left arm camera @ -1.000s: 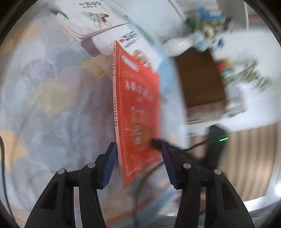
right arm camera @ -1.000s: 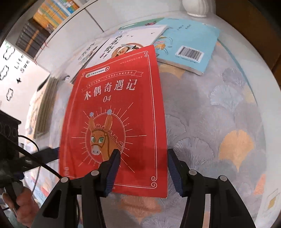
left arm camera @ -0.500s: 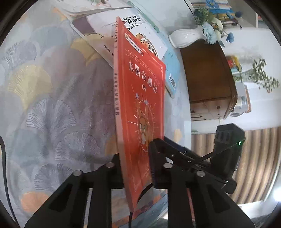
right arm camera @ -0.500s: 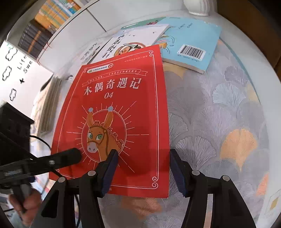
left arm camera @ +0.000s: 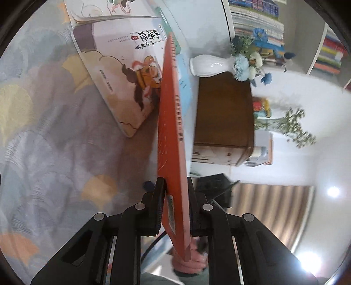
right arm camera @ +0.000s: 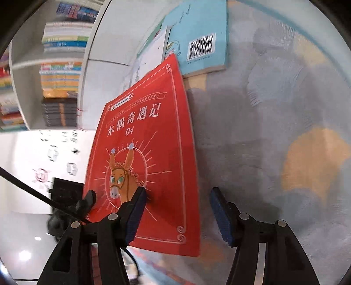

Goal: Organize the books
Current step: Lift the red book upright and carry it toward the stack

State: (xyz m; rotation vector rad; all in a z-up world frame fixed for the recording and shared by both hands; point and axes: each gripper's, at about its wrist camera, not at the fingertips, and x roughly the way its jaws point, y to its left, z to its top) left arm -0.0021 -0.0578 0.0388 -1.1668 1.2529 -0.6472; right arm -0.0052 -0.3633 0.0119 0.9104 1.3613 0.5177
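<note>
L claw [left arm camera: 174, 207] clamped on red book [left arm camera: 172, 140] near bottom edge, book upright over patterned rug [left arm camera: 54, 136]. R claw [right arm camera: 176, 213] spread, jaws just widening, gripping nothing. Risk: thin book, single edge grip — may sag/pivot, clip illustrated book [left arm camera: 122, 72].

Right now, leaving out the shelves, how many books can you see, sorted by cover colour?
Red: 1, the red book clamped in the left gripper
Light blue: 1, the barcode book
Cream: 1, the illustrated book
White: 1, the top book
Total: 4
</note>
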